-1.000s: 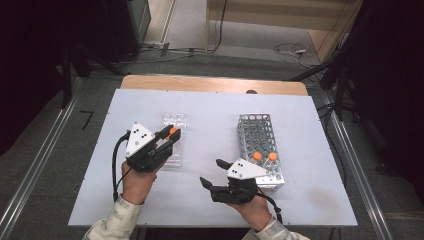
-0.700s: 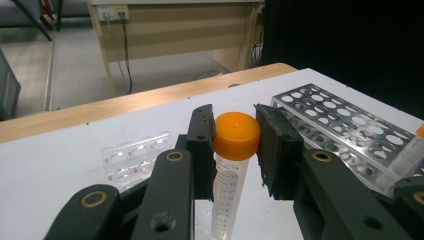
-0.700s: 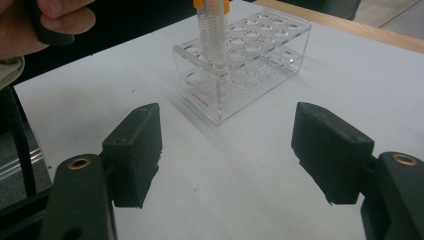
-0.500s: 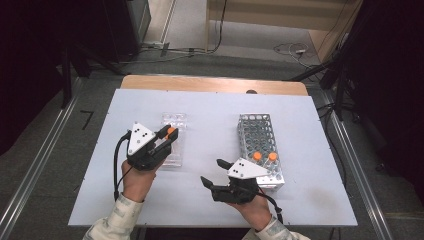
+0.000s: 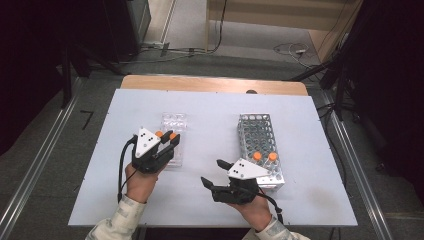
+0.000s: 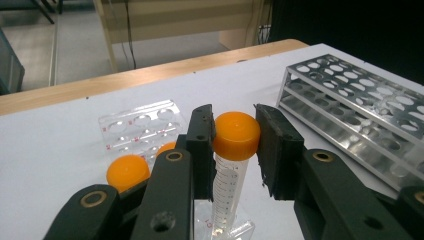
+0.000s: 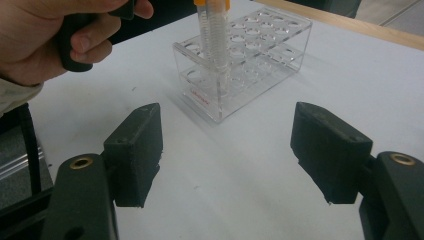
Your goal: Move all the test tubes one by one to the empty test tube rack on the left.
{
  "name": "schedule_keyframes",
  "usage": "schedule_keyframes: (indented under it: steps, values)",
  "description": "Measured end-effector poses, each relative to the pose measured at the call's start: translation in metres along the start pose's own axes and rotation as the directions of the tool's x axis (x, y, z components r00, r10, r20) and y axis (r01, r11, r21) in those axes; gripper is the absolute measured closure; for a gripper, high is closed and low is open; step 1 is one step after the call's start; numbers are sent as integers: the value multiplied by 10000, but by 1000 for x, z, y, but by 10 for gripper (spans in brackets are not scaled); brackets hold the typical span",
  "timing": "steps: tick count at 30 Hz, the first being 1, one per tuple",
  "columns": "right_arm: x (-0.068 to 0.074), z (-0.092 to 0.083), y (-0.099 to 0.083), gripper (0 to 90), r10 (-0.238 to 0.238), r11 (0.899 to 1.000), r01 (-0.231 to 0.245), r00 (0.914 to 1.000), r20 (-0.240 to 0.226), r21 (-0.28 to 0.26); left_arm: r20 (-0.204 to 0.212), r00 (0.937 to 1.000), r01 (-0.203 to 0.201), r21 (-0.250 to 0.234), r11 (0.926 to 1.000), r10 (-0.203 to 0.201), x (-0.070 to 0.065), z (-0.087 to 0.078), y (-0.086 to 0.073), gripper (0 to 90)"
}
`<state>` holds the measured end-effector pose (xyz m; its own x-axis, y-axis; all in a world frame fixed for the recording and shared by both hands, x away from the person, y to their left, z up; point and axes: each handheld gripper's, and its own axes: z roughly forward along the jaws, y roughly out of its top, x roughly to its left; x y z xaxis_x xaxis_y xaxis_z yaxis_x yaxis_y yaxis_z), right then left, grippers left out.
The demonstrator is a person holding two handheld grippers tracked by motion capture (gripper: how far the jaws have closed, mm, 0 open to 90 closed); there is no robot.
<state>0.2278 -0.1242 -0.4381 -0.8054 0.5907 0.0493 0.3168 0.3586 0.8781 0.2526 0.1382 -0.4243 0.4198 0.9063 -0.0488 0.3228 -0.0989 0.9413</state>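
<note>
The tube (image 6: 231, 150) stands in the clear rack (image 5: 173, 137) on my white table (image 5: 210, 112), my left tongs (image 6: 234, 142) clamped on its orange cap. Right of the rack: a metal rack (image 5: 260, 145); my right tongs (image 7: 227, 150) wide, empty.

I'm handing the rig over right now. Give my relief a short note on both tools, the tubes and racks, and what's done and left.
Left tool: shut on the orange cap of a tube standing at the near end of the clear rack.
Right tool: open, nothing between its jaws, low over the table near the metal rack.
Things: another orange-capped tube stands in the clear rack beside the held one; two capped tubes sit in the metal rack.
Done: cannot tell.
Left: likely seat or lift the held tube; direction unclear.
</note>
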Motion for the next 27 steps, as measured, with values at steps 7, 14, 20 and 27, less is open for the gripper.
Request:
schedule_keyframes:
  steps: [7,14,20,27]
  values:
    - [-1,-1,-1,279,-3,10000,2,10000,22,51,15,10000,22,112,9999,-22,1,1,-5,666]
    - [0,-2,-2,283,6,10000,-6,10000,12,36,147,9999,94,-172,9998,-92,-1,-3,-1,595]
    - [-1,-12,-2,291,13,9999,-12,10000,52,-147,144,9999,81,-301,9995,-76,-6,-6,1,457]
    - [-7,-38,-7,292,37,9989,-10,9984,569,-467,-241,9996,160,-373,9992,-169,-8,-7,3,257]
